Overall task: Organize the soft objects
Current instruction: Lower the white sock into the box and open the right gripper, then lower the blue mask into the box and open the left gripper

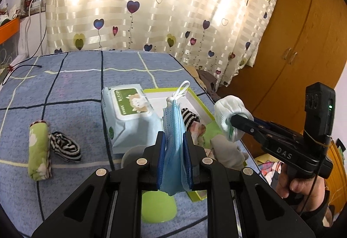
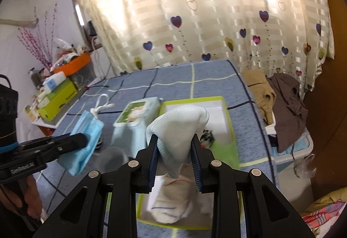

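Two soft objects aloft: one mask (image 1: 173, 127), one sock (image 2: 180, 131).

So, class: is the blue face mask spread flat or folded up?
Folded: the blue face mask hangs doubled between the left gripper's pads, ear loops knotted on top.

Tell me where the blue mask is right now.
The blue mask is clamped in the left gripper, held above the bed just right of the wipes pack and left of the green box.

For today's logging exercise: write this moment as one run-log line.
left gripper: shut on blue face masks | right gripper: shut on white sock | green-rimmed box: below sock | wet wipes pack: beside box
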